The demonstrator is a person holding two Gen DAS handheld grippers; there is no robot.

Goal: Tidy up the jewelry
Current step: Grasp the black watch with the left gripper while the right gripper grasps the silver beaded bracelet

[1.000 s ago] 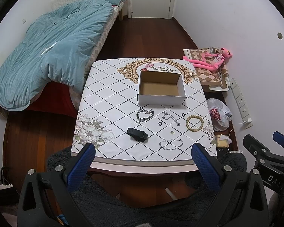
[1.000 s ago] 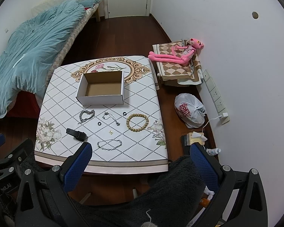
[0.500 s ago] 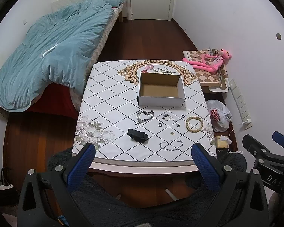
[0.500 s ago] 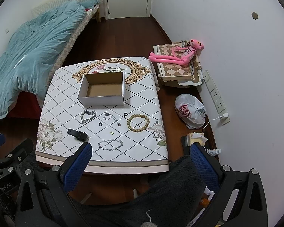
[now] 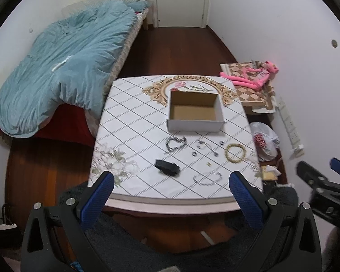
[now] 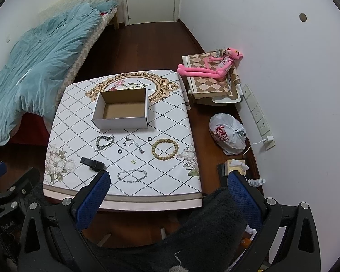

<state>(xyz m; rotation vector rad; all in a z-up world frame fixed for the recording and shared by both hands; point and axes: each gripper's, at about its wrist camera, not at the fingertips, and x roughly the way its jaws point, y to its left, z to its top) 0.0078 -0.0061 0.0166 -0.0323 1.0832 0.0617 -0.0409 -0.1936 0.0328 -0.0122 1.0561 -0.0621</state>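
An open empty cardboard box [image 5: 195, 112] [image 6: 122, 110] stands on the patterned table [image 5: 129, 136] [image 6: 170, 176]. In front of it lie a wooden bead bracelet [image 5: 235, 153] [image 6: 165, 148], a thick silver chain [image 5: 175, 142] [image 6: 105, 141], a thin silver chain [image 5: 207, 178] [image 6: 132, 175], a pendant necklace [image 5: 207, 146] [image 6: 133, 144], two small black rings [image 6: 119, 151], a tiny gold piece [image 6: 133, 161] and a black band [image 5: 167, 167] [image 6: 93, 163]. My left gripper [image 5: 170, 199] and right gripper [image 6: 167, 199] are open and empty, held before the table's near edge.
A bed with a blue duvet [image 5: 63, 68] stands left of the table. A pink plush toy [image 6: 213, 68] lies on a checkered box at the right wall. A white plastic bag [image 6: 229, 133] and a power strip [image 6: 258, 113] are on the floor right.
Both cameras have drawn back and tilted up slightly, so the table looks smaller and lower. The objects on the table have not moved.
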